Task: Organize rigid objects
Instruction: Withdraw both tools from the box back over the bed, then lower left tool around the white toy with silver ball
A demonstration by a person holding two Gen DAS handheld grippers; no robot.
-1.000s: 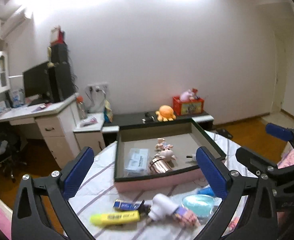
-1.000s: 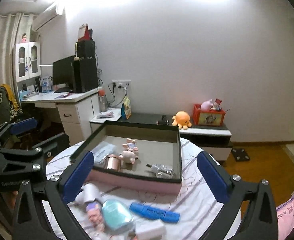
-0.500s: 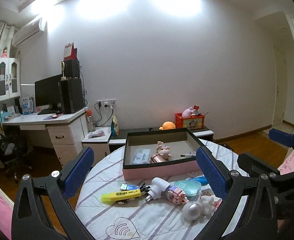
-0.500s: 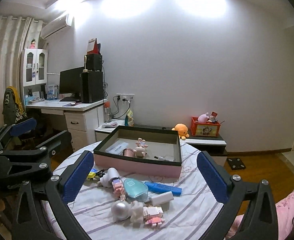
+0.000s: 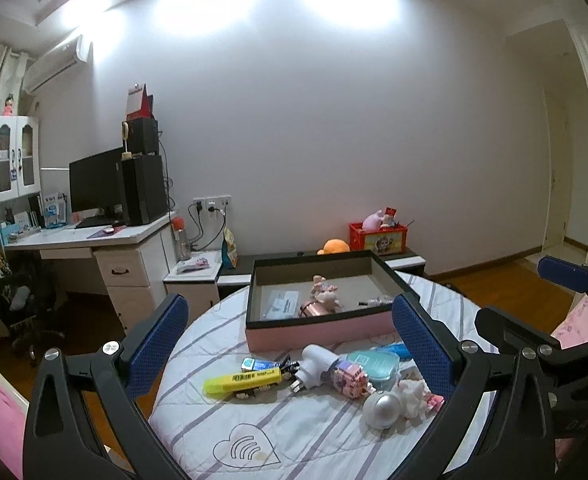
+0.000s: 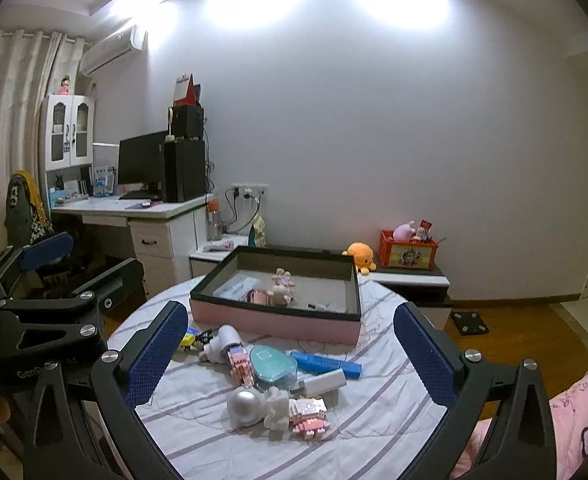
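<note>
Both grippers have pulled back from the pink box (image 5: 318, 334), left gripper (image 5: 289, 344) and right gripper (image 6: 289, 352) jaws apart and empty; the yellow highlighter (image 5: 241, 381) and silver ball (image 6: 247, 401) now await picking

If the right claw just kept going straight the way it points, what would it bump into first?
Probably the teal case in the clutter on the table, before the pink box. The open right claw frames it, though depth is hard to judge.

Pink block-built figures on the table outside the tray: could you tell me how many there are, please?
2: one beside the white plug, one at the near edge by the silver ball. Others may be hidden.
</note>
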